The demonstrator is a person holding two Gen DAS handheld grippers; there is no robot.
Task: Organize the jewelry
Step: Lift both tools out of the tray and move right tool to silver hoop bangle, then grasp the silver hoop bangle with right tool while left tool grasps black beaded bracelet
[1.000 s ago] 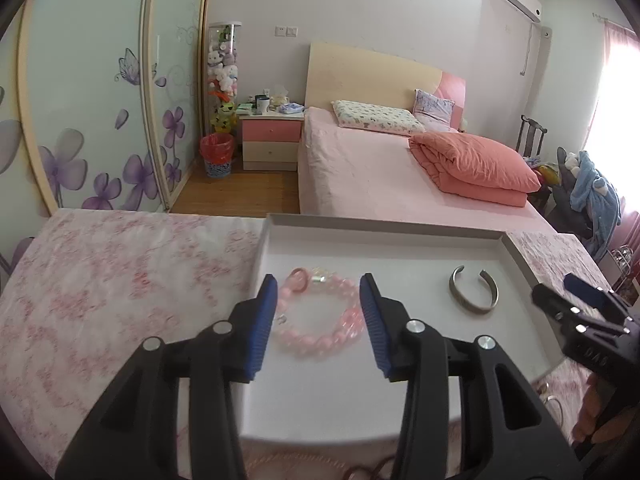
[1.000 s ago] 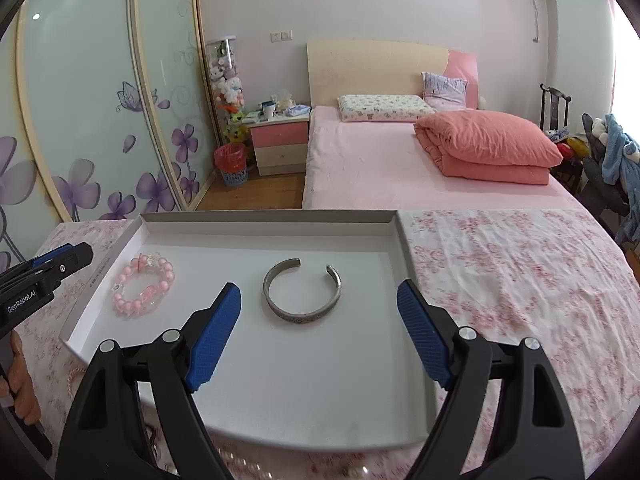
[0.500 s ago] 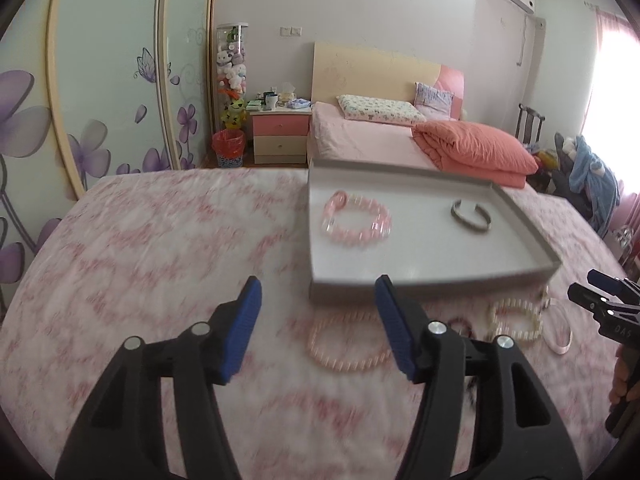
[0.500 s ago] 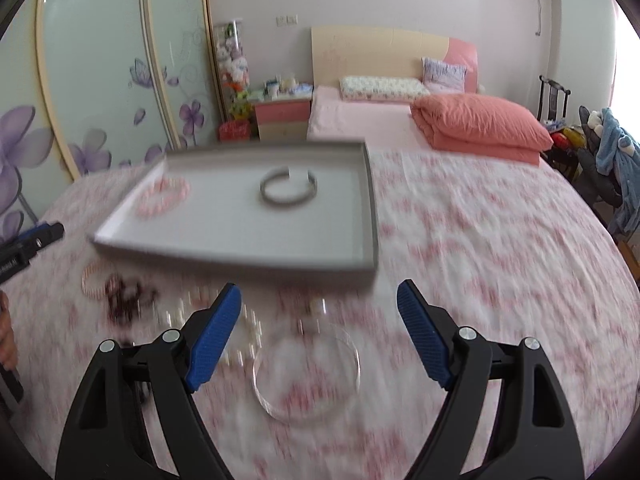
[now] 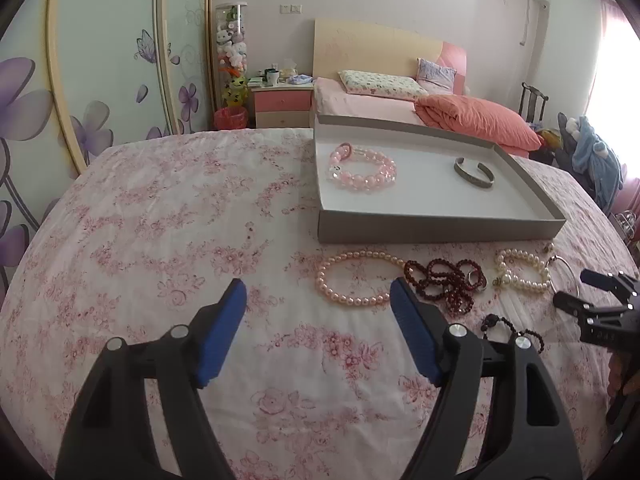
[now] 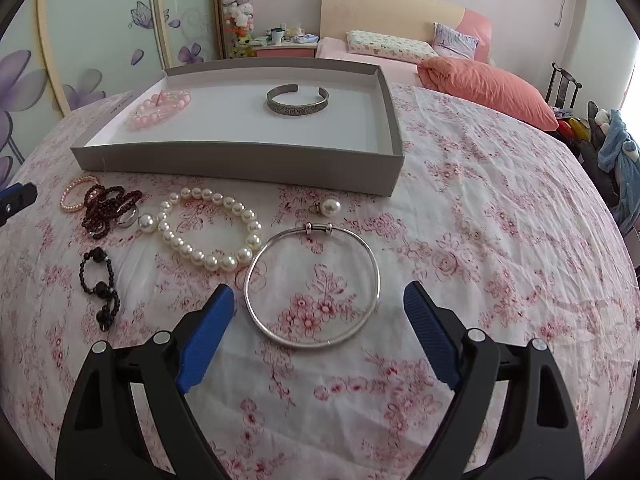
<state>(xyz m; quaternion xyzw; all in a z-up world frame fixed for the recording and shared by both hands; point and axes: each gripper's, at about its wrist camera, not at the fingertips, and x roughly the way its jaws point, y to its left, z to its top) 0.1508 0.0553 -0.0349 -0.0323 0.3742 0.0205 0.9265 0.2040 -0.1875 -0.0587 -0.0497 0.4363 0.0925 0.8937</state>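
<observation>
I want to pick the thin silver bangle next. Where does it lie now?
In the right wrist view the thin silver bangle lies flat on the floral cloth, just ahead of the open right gripper, right of the white pearl bracelet.

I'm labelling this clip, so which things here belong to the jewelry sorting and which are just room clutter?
Belongs to the job:
grey tray
pink bead bracelet
engraved cuff
white pearl bracelet
thin silver bangle
dark red beads
black beads
pink pearl strand

Just lying about:
bed
nightstand
plush toy tube
</observation>
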